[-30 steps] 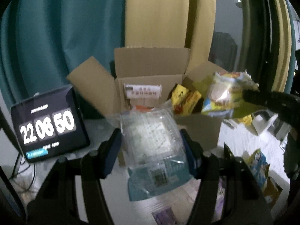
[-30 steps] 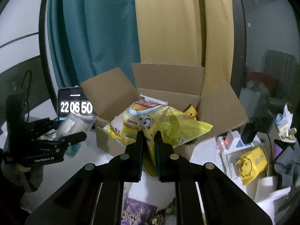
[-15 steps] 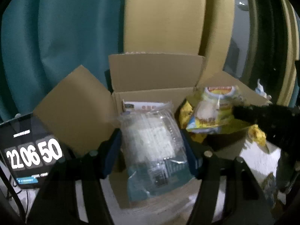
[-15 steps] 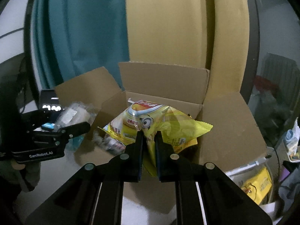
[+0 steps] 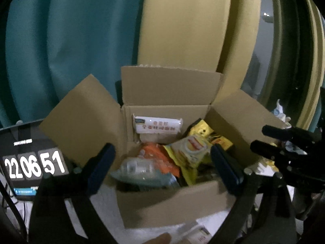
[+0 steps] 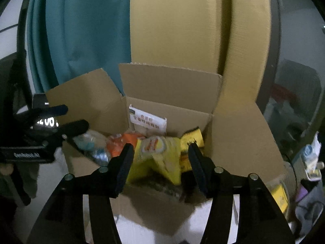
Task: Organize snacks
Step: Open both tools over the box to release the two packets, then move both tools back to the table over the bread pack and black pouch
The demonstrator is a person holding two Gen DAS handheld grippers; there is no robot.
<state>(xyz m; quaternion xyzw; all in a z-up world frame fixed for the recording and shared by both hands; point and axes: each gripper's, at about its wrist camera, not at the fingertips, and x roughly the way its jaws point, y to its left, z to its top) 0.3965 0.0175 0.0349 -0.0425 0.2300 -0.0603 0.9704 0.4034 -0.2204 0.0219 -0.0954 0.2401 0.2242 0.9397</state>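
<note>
An open cardboard box [image 5: 172, 205] [image 6: 239, 134] stands on a white table. My left gripper [image 5: 162, 156] is open and empty over the box's front left. A clear and blue snack pack [image 5: 140, 170] [image 6: 91, 144] lies in the box below it. My right gripper [image 6: 160, 148] is open and empty over the box's front. The yellow chip bag [image 6: 158, 158] [image 5: 195, 152] lies in the box under it. An orange packet [image 5: 160, 158] [image 6: 121, 144], a white packet [image 5: 157, 125] [image 6: 148, 121] and a yellow packet [image 6: 192, 139] also lie inside.
A tablet clock [image 5: 30, 162] stands left of the box. Teal and yellow curtains [image 6: 101, 30] hang behind. More snack packets [image 6: 280, 195] and clutter lie on the right. A loose packet [image 5: 195, 229] lies on the table in front of the box.
Both grippers opened over the box. The clear and blue pack dropped from my left gripper and the yellow chip bag dropped from my right gripper into the box.
</note>
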